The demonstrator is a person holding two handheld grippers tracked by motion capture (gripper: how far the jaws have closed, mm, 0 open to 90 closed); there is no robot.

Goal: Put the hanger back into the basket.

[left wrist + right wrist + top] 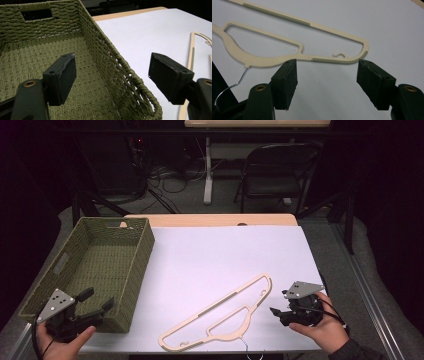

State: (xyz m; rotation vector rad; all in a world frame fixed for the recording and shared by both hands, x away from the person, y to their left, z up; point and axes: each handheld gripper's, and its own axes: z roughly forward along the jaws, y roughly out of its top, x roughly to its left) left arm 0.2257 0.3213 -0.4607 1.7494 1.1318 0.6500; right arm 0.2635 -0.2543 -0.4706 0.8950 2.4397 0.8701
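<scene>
Ahead of the right gripper [280, 312], the flat cream plastic hanger [287, 58] lies just beyond its spread jaws, with bare white tabletop [387, 30] past it. The left gripper [95, 301] straddles the green woven basket's near-right wall [120, 67]; open basket floor lies ahead-left.

high view: above, facing forward-down | gripper views: close, low | shared: hanger [220, 312], basket [145, 245]

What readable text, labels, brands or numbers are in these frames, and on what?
None can be read: no print on the cream hanger, the green woven basket, the white table sheet, the left gripper or the right gripper.
No marks show on either gripper's grey plate, seen in the high view.
</scene>
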